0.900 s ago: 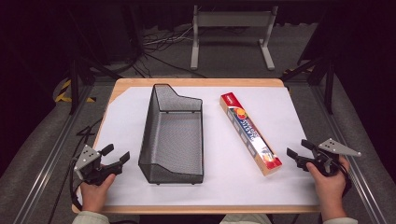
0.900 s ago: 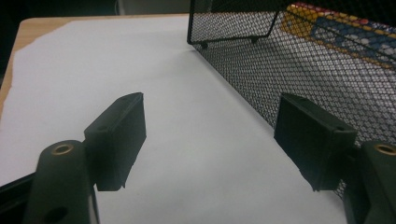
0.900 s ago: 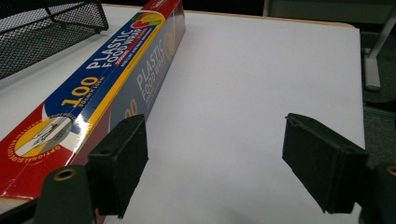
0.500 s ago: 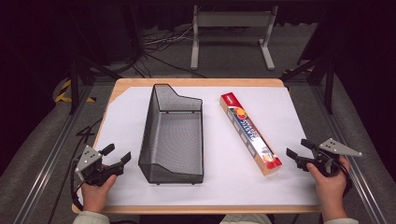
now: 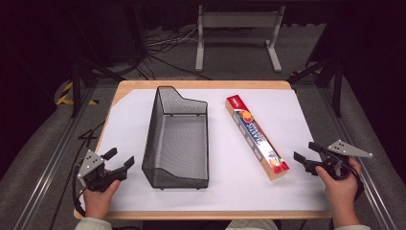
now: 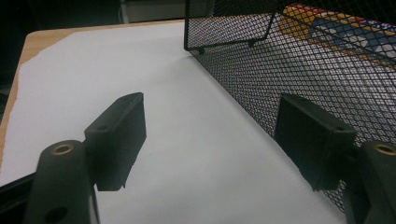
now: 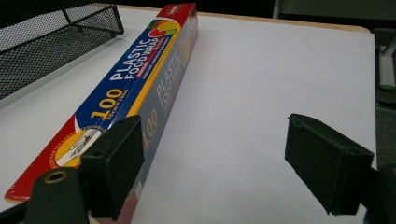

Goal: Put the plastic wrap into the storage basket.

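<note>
A black wire-mesh basket (image 5: 177, 139) stands on the white sheet, its long side running away from me. To its right lies a long box of plastic food wrap (image 5: 256, 136), slanted, with its near end pointing to the right. Near the table's front left corner my left gripper (image 5: 120, 157) is open and empty, aimed at the basket's near left side. In the left gripper view the mesh wall (image 6: 299, 60) sits just behind the right jaw. My right gripper (image 5: 305, 151) is open and empty, just right of the box's near end. The box (image 7: 140, 79) runs past the left jaw in the right gripper view.
A white sheet (image 5: 306, 115) covers the wooden table (image 5: 201, 85). Beyond the far edge stand a grey metal frame (image 5: 237, 28) and floor cables (image 5: 163, 45). Dark rails run along both sides. Bare sheet lies between basket and box and right of the box.
</note>
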`<state>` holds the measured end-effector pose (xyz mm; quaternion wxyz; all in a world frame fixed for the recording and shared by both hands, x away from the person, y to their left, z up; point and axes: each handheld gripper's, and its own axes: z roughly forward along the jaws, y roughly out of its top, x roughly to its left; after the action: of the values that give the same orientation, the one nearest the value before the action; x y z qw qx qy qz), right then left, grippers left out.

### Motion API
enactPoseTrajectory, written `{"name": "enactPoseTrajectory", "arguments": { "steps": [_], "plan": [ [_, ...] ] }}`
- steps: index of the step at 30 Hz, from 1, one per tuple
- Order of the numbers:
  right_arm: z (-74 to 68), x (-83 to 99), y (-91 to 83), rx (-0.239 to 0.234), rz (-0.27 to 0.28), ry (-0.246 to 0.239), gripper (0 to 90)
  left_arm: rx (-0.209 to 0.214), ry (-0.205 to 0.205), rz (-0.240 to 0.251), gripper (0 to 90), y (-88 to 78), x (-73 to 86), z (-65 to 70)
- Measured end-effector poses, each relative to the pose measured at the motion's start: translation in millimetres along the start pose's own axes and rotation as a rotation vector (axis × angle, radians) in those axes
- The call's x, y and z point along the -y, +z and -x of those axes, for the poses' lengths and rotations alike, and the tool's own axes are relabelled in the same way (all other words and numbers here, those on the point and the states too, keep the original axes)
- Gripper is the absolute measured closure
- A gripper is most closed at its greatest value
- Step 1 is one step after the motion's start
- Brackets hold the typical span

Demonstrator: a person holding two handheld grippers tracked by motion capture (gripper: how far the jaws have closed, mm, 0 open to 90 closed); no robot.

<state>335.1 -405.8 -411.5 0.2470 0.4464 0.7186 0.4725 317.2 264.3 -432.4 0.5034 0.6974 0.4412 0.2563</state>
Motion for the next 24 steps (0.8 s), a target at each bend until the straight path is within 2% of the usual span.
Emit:
{"name": "enactPoseTrajectory", "arguments": {
  "steps": [3, 5, 8, 13, 18, 24],
  "plan": [
    [-1.5, -5.7, -0.7, 0.004, -0.016, 0.003, 21.2, -0.006, -0.001, -0.001, 25.9, -0.7, 0.6, 0.6],
    [-2.9, -12.8, -1.0, -0.009, -0.051, 0.028, 21.0, -0.013, 0.004, -0.009, 25.9, -1.1, 1.5, 1.8],
    [-1.2, -19.6, -1.7, -0.011, -0.087, 0.030, 17.3, -0.019, 0.004, -0.008, 25.9, -2.2, 1.5, 3.4],
    [2.8, -33.8, -7.0, -0.021, -0.092, 0.053, 13.9, -0.026, 0.012, -0.008, 25.9, -3.3, 1.9, 4.4],
    [3.0, -49.6, -9.2, -0.042, -0.110, 0.034, 12.9, -0.030, 0.009, -0.011, 26.1, -2.5, 2.3, 3.9],
    [-2.1, -58.6, -7.3, -0.039, -0.113, 0.008, 10.8, -0.029, 0.014, -0.013, 26.3, -1.4, 2.4, 4.6]
  ]
}}
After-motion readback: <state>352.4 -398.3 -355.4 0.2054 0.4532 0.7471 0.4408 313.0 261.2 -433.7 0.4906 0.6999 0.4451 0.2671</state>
